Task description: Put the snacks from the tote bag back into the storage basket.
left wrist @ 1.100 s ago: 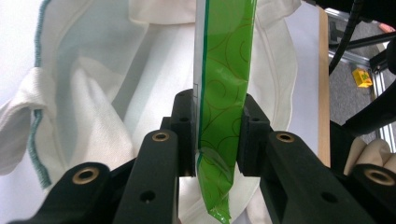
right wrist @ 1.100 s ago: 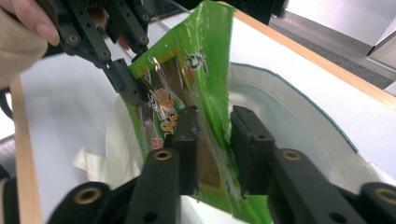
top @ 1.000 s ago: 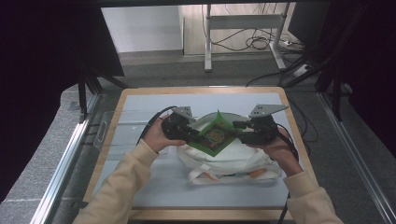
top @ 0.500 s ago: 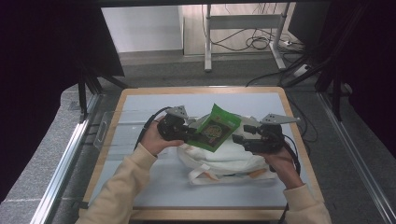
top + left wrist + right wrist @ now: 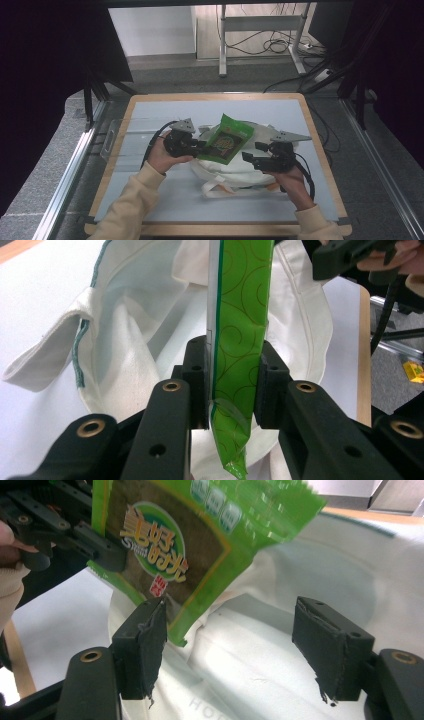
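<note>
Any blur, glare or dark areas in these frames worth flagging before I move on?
High view: the room's sides are nearly black, the table evenly lit. Left gripper view: the green packet is sharp, with faint sheen. Right gripper view: the packet's top edge is smeared and glossy, its label readable, the white bag soft.

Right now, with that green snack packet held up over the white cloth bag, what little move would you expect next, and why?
Probably the right gripper goes down to the white cloth bag to hold its mouth open. Its jaws have just been opening and stand wide with nothing pressed between them, while the left gripper alone clamps the green packet above the bag. The bag's opening looks slack, so the packet likely needs it spread first.
</note>
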